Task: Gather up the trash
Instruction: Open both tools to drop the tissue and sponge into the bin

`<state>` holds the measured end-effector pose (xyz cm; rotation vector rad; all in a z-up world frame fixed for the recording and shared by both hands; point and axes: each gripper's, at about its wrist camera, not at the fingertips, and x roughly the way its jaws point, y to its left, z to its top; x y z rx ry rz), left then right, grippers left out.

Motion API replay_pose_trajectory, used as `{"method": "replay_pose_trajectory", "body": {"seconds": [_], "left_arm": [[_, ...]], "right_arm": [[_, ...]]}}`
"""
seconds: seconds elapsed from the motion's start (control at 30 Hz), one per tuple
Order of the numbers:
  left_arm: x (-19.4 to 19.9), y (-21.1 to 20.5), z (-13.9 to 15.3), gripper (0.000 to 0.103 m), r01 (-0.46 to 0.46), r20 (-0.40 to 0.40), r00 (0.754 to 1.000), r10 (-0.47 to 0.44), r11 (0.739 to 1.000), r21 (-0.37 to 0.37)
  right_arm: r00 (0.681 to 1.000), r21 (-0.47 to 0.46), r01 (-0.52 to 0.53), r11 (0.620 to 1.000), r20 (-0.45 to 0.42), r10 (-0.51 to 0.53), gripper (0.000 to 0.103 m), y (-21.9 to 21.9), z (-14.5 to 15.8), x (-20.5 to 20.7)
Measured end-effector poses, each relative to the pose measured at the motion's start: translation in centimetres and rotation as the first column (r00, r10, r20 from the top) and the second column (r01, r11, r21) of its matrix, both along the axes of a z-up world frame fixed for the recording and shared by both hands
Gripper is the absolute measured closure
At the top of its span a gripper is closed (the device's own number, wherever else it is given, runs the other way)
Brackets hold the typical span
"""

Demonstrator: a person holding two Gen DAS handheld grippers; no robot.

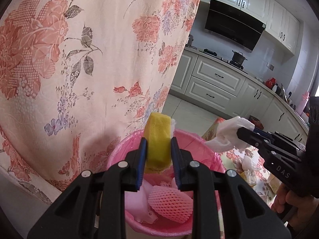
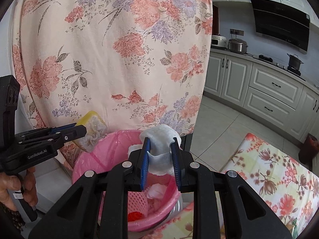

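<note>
A pink-lined trash bin [image 1: 199, 145] [image 2: 95, 155] stands below both grippers, holding pink foam netting [image 1: 169, 203] and crumpled wrappers. My left gripper [image 1: 159, 147] [image 2: 84, 131] is shut on a yellow sponge [image 1: 158, 137] [image 2: 91, 127], held over the bin's far rim. My right gripper [image 2: 160, 151] [image 1: 241, 134] is shut on a crumpled white tissue [image 2: 161, 143] [image 1: 229, 134], held over the bin's right rim. A hand [image 2: 12, 183] grips the left tool's handle.
A floral cloth [image 1: 79, 59] [image 2: 119, 49] hangs right behind the bin. A floral-covered table [image 2: 269, 175] lies to the right, with more scraps on it [image 1: 249, 171]. Kitchen cabinets [image 2: 269, 91], a stove with a pot [image 1: 238, 57] and tiled floor [image 2: 217, 127] are beyond.
</note>
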<state>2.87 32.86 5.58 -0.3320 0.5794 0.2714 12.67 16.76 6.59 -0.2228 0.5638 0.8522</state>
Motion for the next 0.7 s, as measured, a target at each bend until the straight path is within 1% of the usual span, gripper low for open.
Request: {"method": "replay_pose_trajectory", "body": {"seconds": [0.1, 0.27, 0.37, 0.4, 0.43, 0.47, 0.5, 0.53, 0.57, 0.6, 0.7], "left_arm": [[0.4, 0.7, -0.2, 0.079, 0.0, 0.001, 1.0, 0.0, 1.0, -0.017], [1.3, 1.0, -0.3, 0.079, 0.007, -0.006, 1.0, -0.007, 1.0, -0.023], [1.7, 1.1, -0.3, 0.079, 0.012, -0.008, 1.0, -0.012, 1.0, -0.028], [1.8, 1.2, -0.3, 0.077, 0.014, -0.009, 1.0, -0.014, 0.999, -0.029], [2.0, 1.2, -0.3, 0.075, 0.016, -0.011, 1.0, -0.016, 0.999, -0.029], [2.2, 1.2, -0.3, 0.067, 0.018, -0.012, 1.0, -0.018, 0.999, -0.03], [2.3, 1.2, -0.3, 0.066, 0.02, -0.014, 1.0, -0.02, 0.999, -0.031], [2.3, 1.0, -0.4, 0.066, 0.021, -0.018, 1.0, -0.022, 0.999, -0.029], [2.2, 0.9, -0.4, 0.065, 0.022, -0.018, 1.0, -0.023, 0.999, -0.027], [2.2, 0.9, -0.4, 0.062, 0.02, -0.018, 1.0, -0.02, 0.999, -0.028], [1.9, 0.7, -0.5, 0.062, 0.017, -0.017, 1.0, -0.017, 0.999, -0.027]], "right_arm": [[1.0, -0.002, -0.011, 1.0, -0.011, 0.011, 0.081, 1.2, -0.5, 0.6], [0.999, -0.013, -0.03, 0.999, -0.042, 0.029, 0.081, 2.8, -1.5, 1.5], [0.999, -0.023, -0.025, 0.999, -0.044, 0.024, 0.079, 3.3, -2.0, 2.0], [0.999, -0.026, -0.022, 0.999, -0.05, 0.021, 0.077, 3.3, -2.2, 2.3], [0.998, -0.027, -0.022, 0.999, -0.054, 0.02, 0.071, 3.3, -2.3, 2.5], [0.998, -0.027, -0.02, 0.999, -0.052, 0.019, 0.06, 3.3, -2.4, 2.6], [0.999, -0.025, -0.02, 0.999, -0.047, 0.019, 0.054, 3.3, -2.4, 2.7], [0.999, -0.028, -0.019, 0.999, -0.04, 0.018, 0.05, 3.2, -2.4, 2.7], [0.999, -0.032, -0.013, 0.999, -0.035, 0.012, 0.05, 3.1, -2.4, 2.7], [0.999, -0.037, -0.007, 0.999, -0.035, 0.006, 0.051, 3.0, -2.4, 2.7], [0.999, -0.037, 0.01, 0.999, -0.033, -0.011, 0.051, 2.1, -2.5, 2.9]]}}
